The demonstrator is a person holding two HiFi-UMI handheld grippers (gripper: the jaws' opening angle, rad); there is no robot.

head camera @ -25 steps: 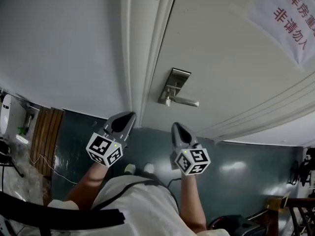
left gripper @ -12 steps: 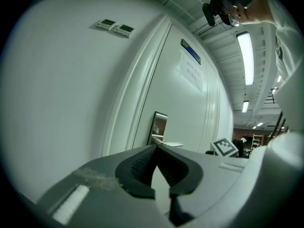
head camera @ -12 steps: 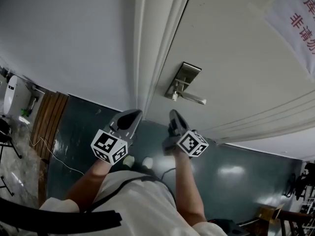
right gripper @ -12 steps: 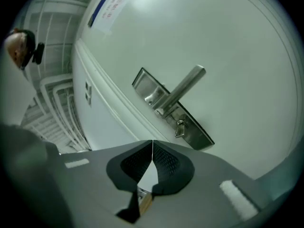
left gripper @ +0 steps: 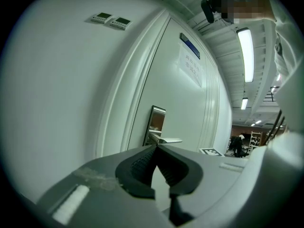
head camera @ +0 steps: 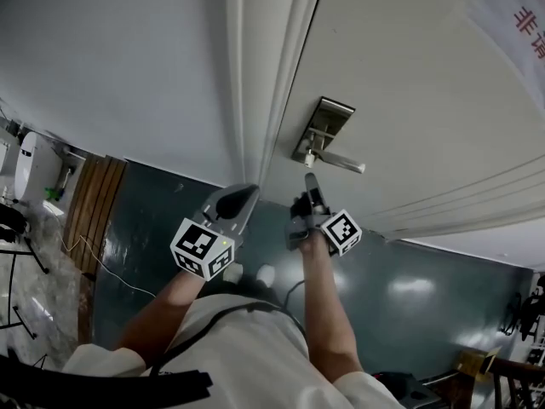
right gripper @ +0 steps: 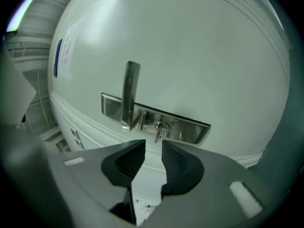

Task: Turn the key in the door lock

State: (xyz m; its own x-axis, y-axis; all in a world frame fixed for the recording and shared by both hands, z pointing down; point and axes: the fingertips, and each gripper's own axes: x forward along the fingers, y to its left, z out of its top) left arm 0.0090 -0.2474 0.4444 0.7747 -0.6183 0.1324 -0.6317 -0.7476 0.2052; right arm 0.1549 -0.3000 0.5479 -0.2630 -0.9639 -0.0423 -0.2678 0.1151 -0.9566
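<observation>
right gripper (right gripper: 153,143) rolled toward key (right gripper: 159,130), jaws just opening, empty | notice (head camera: 513,13) print cropped

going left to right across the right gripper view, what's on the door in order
paper notice → door handle → key; the lock plate spans behind the last two, so it is left out

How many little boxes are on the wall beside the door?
2: the left box and the right box, side by side high on the wall, left of the door. More may be unseen.
</observation>
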